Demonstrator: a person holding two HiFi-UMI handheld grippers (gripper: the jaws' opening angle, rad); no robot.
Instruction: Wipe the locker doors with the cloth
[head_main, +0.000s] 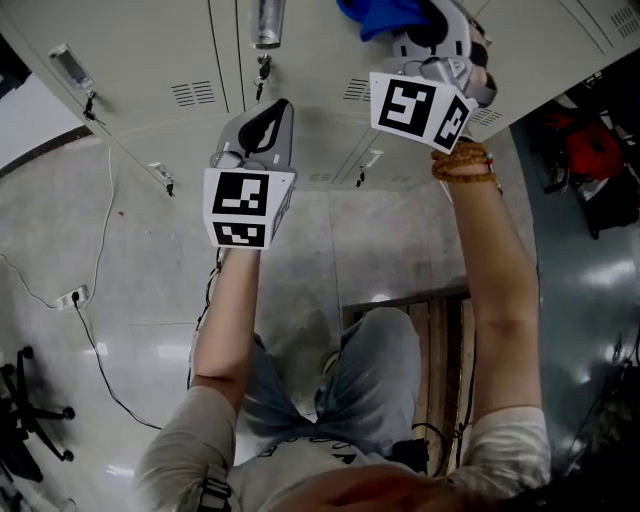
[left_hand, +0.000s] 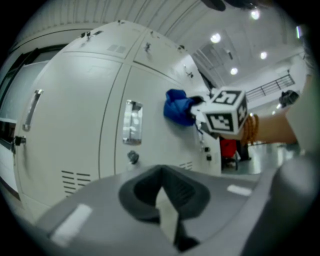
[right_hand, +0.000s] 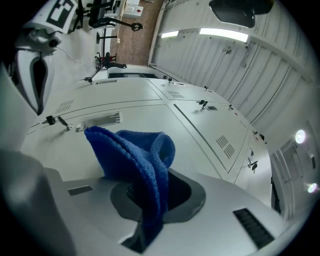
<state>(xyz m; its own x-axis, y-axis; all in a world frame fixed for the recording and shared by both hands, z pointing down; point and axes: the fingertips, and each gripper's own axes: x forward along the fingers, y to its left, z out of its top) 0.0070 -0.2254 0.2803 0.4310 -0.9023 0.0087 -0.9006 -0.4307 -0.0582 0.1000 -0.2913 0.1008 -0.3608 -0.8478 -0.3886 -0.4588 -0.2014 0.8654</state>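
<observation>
A blue cloth (head_main: 382, 14) hangs bunched from my right gripper (head_main: 425, 32), which is shut on it. The cloth (right_hand: 131, 154) touches or nearly touches a pale grey locker door (right_hand: 150, 112). In the left gripper view the cloth (left_hand: 177, 106) sits against a door right of a label holder (left_hand: 132, 122), with the right gripper (left_hand: 201, 112) behind it. My left gripper (head_main: 268, 120) is raised in front of the neighbouring locker door (head_main: 150, 60), just short of it. Its jaws (left_hand: 167, 210) are shut with nothing between them.
Each door carries vent slots (left_hand: 75, 177), a key lock (left_hand: 132, 157) and a handle (left_hand: 31, 110). On the floor lie a cable and power strip (head_main: 70, 297), a chair base (head_main: 25, 420) at left, a wooden pallet (head_main: 440, 330) by my legs, and red items (head_main: 592, 150) at right.
</observation>
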